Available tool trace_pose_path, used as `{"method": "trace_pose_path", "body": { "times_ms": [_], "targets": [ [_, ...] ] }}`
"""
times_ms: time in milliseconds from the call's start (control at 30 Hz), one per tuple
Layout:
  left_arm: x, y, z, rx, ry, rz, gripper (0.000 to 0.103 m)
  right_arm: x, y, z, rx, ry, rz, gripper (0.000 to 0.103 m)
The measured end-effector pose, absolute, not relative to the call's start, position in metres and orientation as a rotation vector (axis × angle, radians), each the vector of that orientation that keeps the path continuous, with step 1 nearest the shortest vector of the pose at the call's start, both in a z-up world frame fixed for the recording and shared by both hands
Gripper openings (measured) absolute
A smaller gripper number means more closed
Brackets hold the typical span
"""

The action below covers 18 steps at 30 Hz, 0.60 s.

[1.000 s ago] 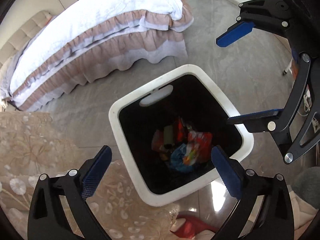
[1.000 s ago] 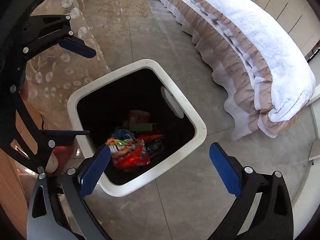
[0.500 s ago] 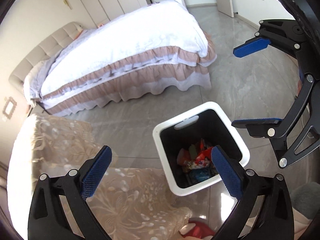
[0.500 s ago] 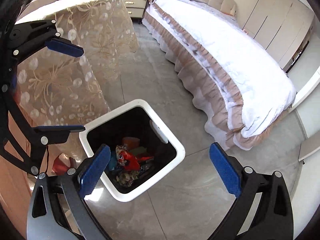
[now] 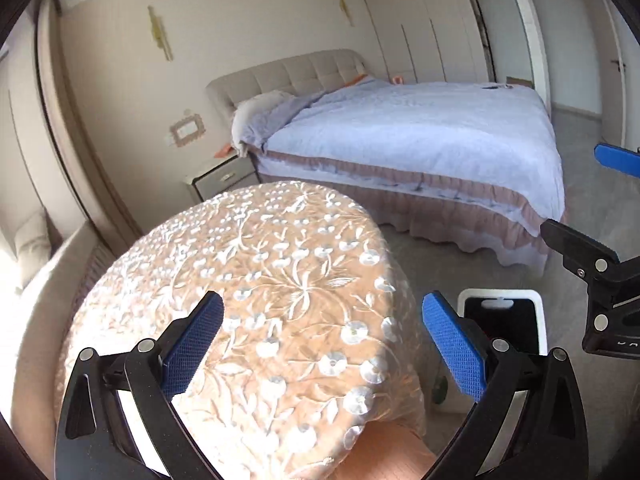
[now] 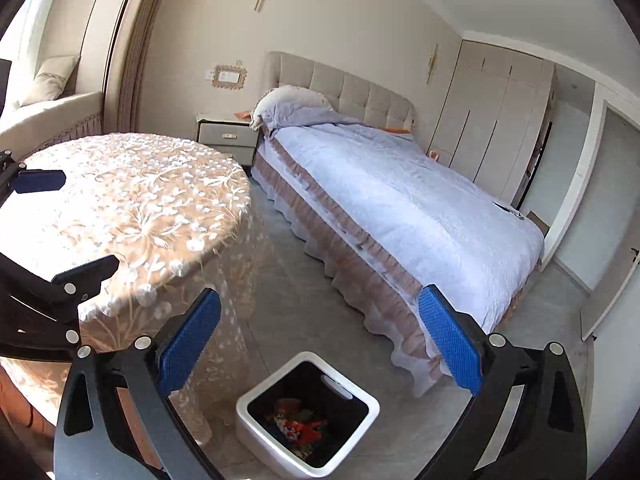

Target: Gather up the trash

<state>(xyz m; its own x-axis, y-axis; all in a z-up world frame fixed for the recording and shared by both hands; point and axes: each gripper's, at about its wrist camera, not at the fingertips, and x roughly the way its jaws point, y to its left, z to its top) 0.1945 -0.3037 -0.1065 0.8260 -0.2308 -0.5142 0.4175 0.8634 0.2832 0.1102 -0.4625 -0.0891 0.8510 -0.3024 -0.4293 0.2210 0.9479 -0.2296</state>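
A white square trash bin [image 6: 362,400] stands on the floor beside the round table; colourful wrappers [image 6: 300,426] lie at its bottom. In the left wrist view the bin [image 5: 536,300] shows at lower right, its inside mostly hidden. My left gripper [image 5: 324,344] is open and empty, raised above the table's near edge. My right gripper [image 6: 320,336] is open and empty, high above the bin. Each gripper shows at the edge of the other's view: the right one [image 5: 600,240] and the left one [image 6: 52,224].
A round table with a beige floral cloth [image 5: 248,280] [image 6: 120,196] stands left of the bin. A bed with a white cover [image 6: 400,200] [image 5: 420,136] lies beyond. A nightstand [image 6: 226,136], wardrobes [image 6: 492,120] and a grey tiled floor [image 6: 280,300] surround them.
Both grippers have risen and tilted up away from the bin, staying open. The bin has shrunk toward the bottom of both views and the table top and bedroom walls have come into view.
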Motion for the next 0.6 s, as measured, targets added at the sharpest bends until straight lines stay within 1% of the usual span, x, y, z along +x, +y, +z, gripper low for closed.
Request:
{"method": "trace_pose_path", "body": {
  "times_ms": [167, 367, 600],
  "targets": [
    [0.175, -0.249, -0.079, 0.336, 0.417, -0.174, 0.098, 0.110, -0.426, -0.055, -0.053, 0.381, -0.212, 0.099],
    [0.152, -0.177, -0.048, 0.157, 0.372, -0.090, 0.098, 0.103, -0.387, -0.025, 0.042, 0.293, -0.175, 0.099],
    [0.125, -0.138, -0.037, 0.075, 0.311, -0.008, 0.098, 0.090, -0.347, -0.001, 0.101, 0.220, -0.115, 0.099]
  ]
}}
